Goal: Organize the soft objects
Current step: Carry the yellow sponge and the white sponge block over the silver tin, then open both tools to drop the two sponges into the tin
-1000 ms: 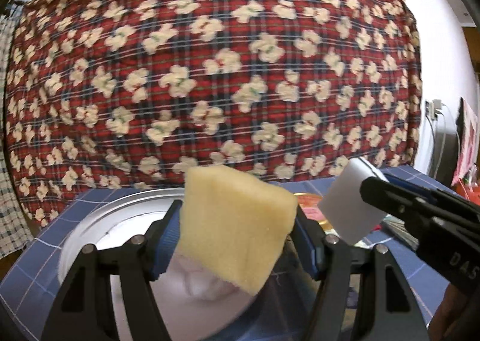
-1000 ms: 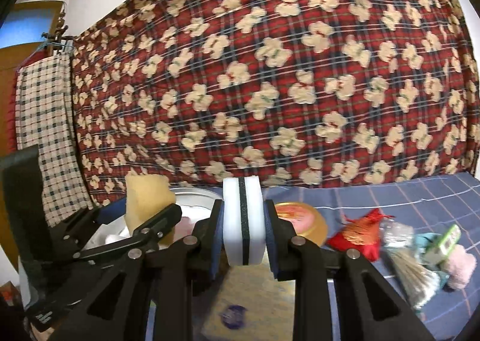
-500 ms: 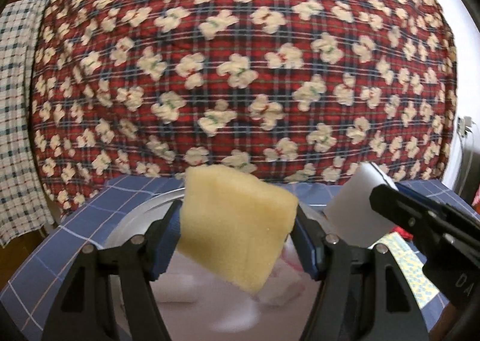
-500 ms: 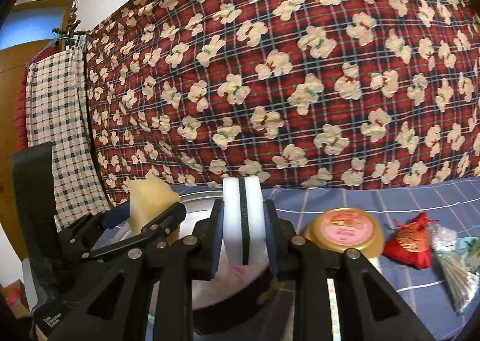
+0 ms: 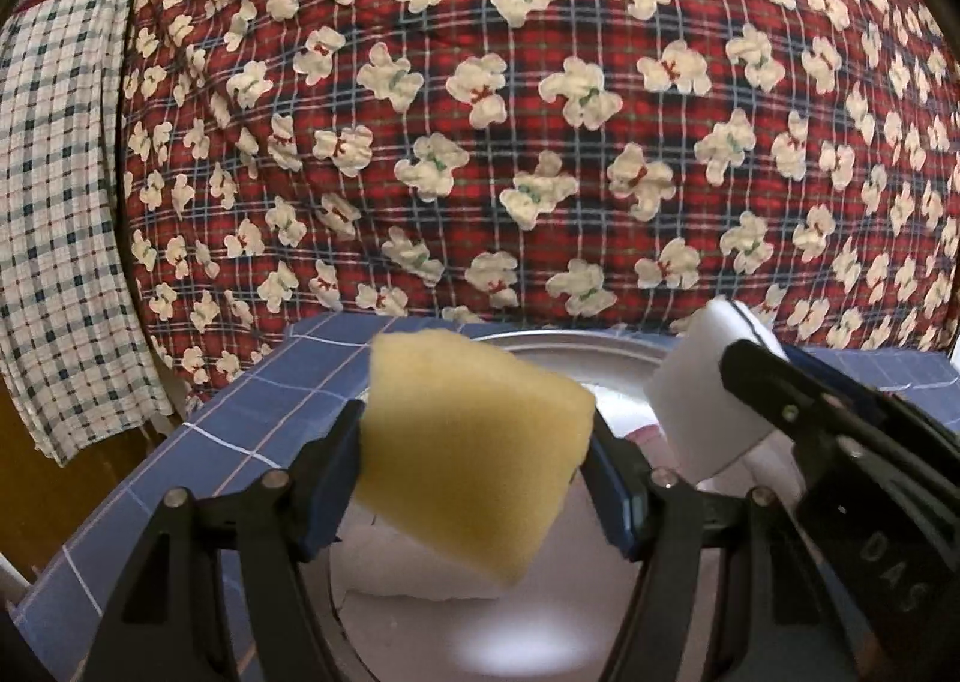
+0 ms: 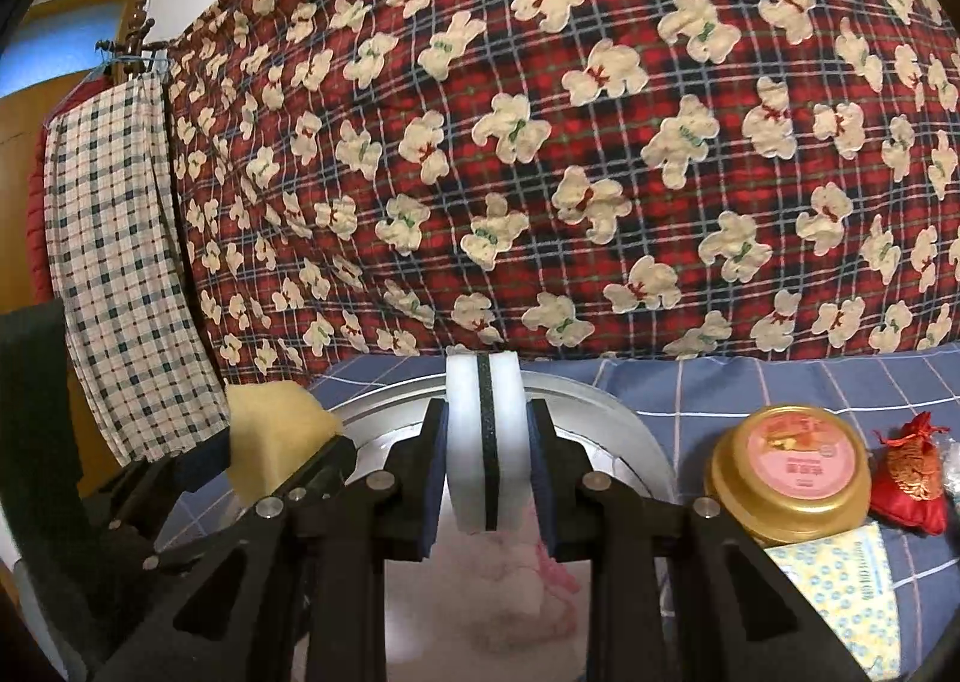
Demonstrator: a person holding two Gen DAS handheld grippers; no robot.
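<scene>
Both claws carry loads above the metal basin, which sits at the bench's far left corner. The left claw pinches a yellow sponge, porous and tilted, its sides barely dented. The right claw squeezes a white sponge with a dark middle layer, held upright. White and pink soft items already lie in the basin. A red pouch remains on the bench, so sorting appears unfinished.
</scene>
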